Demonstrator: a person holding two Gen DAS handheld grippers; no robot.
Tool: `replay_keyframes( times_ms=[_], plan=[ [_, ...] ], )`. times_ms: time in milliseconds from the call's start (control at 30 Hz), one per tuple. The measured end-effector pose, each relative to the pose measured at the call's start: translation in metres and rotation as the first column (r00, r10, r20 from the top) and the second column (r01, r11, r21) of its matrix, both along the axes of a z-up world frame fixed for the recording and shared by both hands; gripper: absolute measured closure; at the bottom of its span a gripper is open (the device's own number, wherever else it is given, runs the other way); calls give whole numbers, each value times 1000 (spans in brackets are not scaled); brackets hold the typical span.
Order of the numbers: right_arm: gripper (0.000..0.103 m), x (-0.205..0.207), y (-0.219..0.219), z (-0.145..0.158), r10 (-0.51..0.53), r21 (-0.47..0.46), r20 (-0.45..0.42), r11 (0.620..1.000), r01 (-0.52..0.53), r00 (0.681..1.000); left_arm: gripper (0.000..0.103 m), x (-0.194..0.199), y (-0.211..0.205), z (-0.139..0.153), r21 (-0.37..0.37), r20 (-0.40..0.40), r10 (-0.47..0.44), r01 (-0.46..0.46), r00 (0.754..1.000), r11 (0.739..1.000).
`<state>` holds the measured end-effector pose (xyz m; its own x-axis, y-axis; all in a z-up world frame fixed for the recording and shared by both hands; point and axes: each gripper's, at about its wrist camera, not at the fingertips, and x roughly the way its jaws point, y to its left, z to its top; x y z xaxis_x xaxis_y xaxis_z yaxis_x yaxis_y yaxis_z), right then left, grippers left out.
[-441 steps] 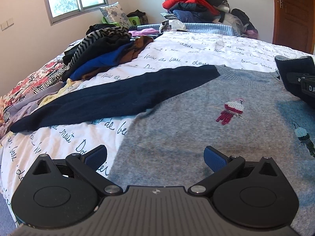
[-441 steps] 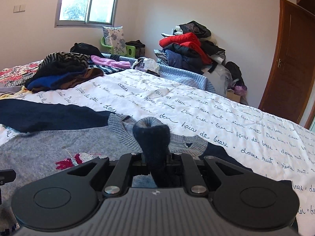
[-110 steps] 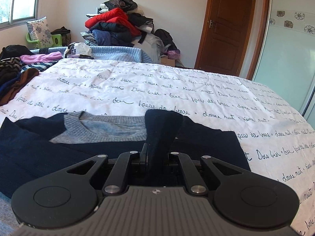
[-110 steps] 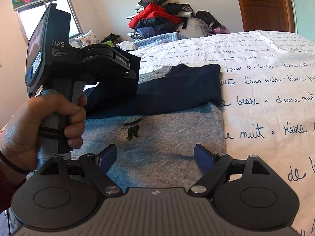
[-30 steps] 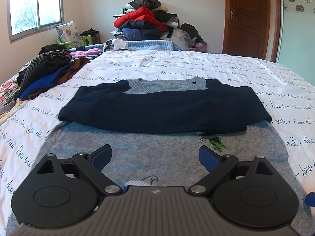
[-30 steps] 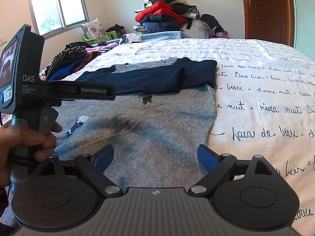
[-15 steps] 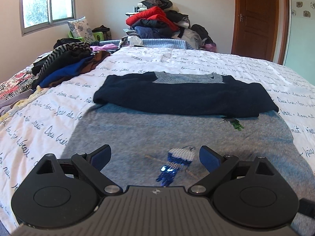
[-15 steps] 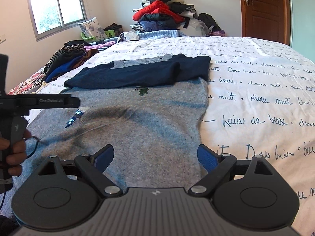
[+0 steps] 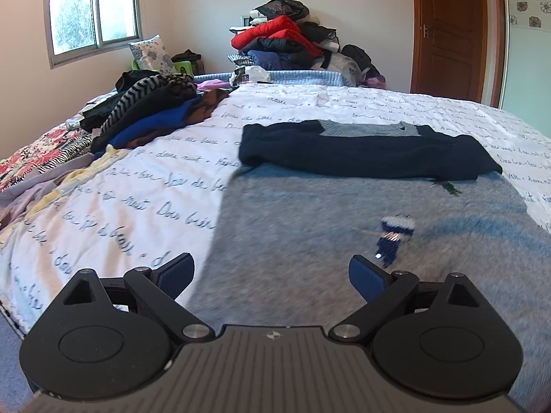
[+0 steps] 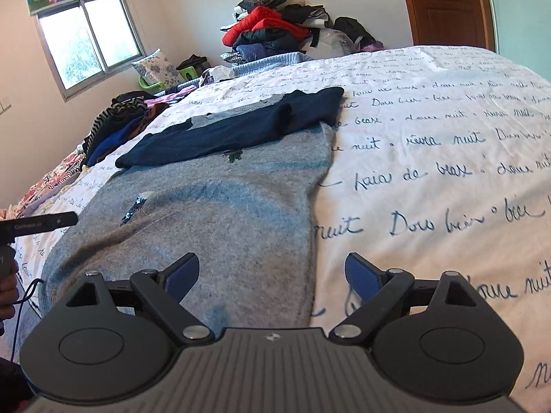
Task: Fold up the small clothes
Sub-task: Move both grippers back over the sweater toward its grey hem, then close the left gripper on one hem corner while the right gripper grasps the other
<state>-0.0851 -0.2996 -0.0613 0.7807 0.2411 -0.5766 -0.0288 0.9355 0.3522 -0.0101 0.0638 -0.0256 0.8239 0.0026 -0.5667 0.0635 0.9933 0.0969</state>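
A grey sweater [image 9: 310, 227] lies flat on the bed, its two navy sleeves [image 9: 361, 151] folded across the chest. It also shows in the right wrist view [image 10: 213, 213], with the sleeves [image 10: 234, 130] at its far end. My left gripper [image 9: 272, 275] is open and empty, low over the sweater's near left hem corner. My right gripper [image 10: 272, 275] is open and empty, over the sweater's near right hem edge. The left gripper's side shows at the left edge of the right wrist view [image 10: 38, 223].
The bed has a white cover with blue script [image 10: 430, 158]. A heap of dark and striped clothes [image 9: 151, 110] lies at the left. A tall pile of clothes [image 9: 289, 41] stands beyond the bed's far end. A brown door [image 9: 451, 31] is at the right.
Both grippers have drawn back toward the sweater's hem and apart, the left toward the left corner and the right toward the right edge. The sweater lies still.
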Motion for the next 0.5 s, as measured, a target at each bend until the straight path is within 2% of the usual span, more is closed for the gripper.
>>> replay_keyframes(
  times_ms=[167,267,367,500],
  plan=[
    [11,-16,-16,-6,19,28,-11,999,-19,1000,8,-16,22,-7,56,-13,-35,36,999,998],
    [11,-28,-25,-7,39,91,-5,995,-38,999,8,-25,34,-12,64,-31,-86,88,996,994],
    [11,-37,-31,-7,75,157,1,985,-74,997,8,-31,50,-16,50,-39,-130,132,991,990],
    [11,-48,-36,-9,138,229,3,964,-135,990,8,-34,78,-21,-30,-62,-188,187,980,982]
  ],
)
